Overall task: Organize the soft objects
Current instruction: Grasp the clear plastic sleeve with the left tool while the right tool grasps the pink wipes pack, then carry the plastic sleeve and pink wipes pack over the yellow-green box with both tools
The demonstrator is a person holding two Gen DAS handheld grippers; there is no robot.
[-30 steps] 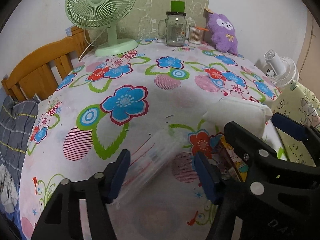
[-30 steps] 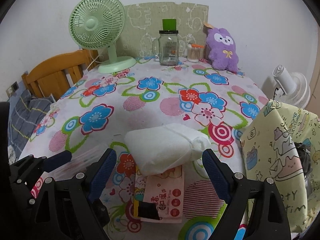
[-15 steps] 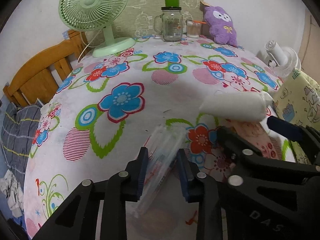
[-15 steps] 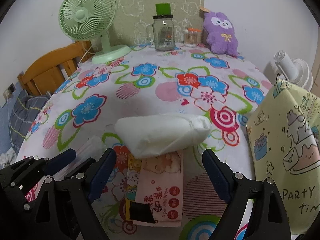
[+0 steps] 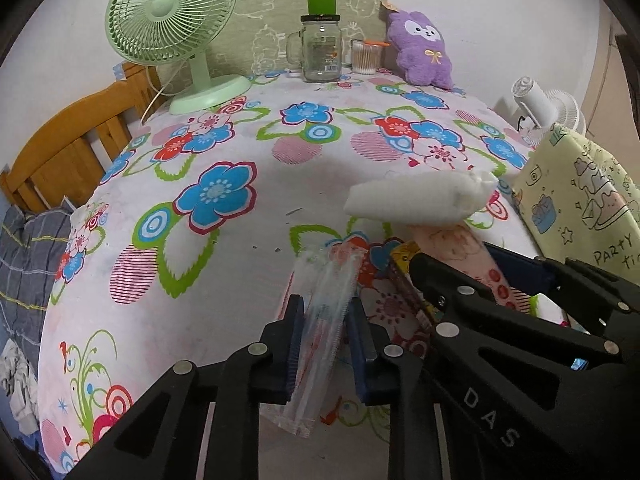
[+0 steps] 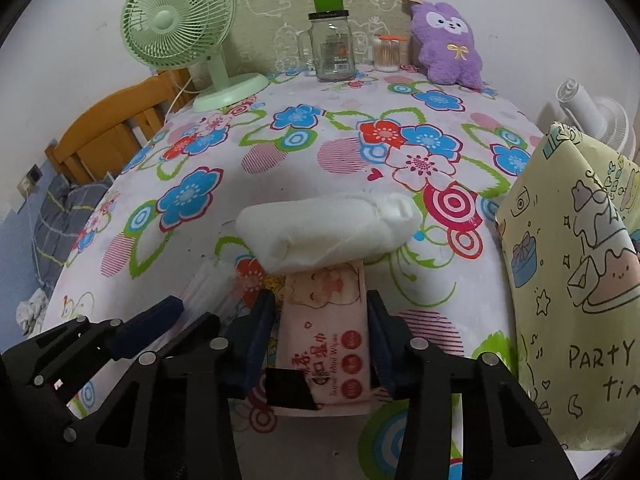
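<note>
Both tongs grip packets: left (image 5: 324, 336) clear packet (image 5: 326, 312) (crinkled), right (image 6: 322, 344) wipes (image 6: 326, 328).

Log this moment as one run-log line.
left gripper: shut on clear packet | right gripper: shut on wipes pack | white bundle: resting on wipes pack

White bundle (image 6: 328, 232) lies on wipes pack (image 6: 326, 340).

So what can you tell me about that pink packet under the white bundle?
The pink packet is a soft plastic pack of mini wet wipes, printed with a cartoon figure, red dots and Chinese lettering, with a black patch at its near end. It lies flat on the floral tablecloth. Its far end sits under the white bundle. The right gripper has its fingers closed against both sides.
</note>
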